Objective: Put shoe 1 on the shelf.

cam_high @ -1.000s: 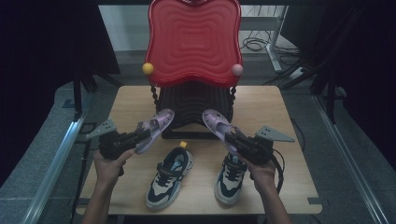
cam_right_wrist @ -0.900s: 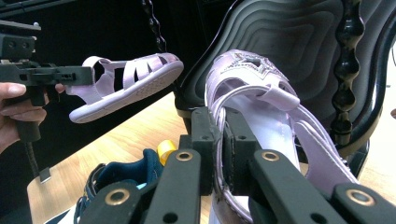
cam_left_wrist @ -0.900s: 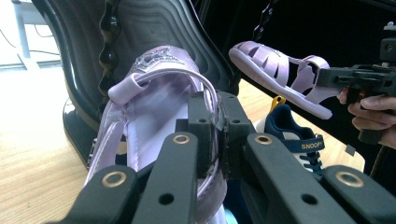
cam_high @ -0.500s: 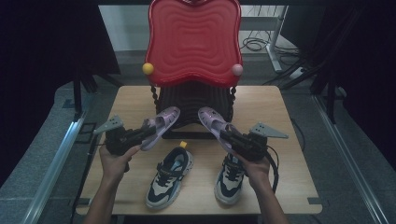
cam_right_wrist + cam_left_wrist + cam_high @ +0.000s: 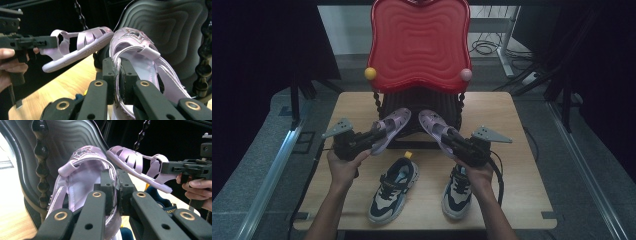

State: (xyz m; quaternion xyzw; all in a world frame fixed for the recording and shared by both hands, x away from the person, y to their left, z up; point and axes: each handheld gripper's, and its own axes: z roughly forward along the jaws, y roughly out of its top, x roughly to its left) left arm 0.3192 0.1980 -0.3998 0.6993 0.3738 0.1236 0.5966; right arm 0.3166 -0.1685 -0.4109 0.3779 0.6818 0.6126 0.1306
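two lilac sandals are hanging above the table (image 5: 522,150) — the left gripper (image 5: 368,141) is pinching the left sandal (image 5: 390,128) by its heel rim, the right gripper (image 5: 456,142) is pinching the right sandal (image 5: 433,125) likewise, toes nearing each other before the red chair (image 5: 419,45), over two sneakers (image 5: 394,187).

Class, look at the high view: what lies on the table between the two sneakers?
Bare wood of the table lies between the left sneaker and the right sneaker, as the high view shows.
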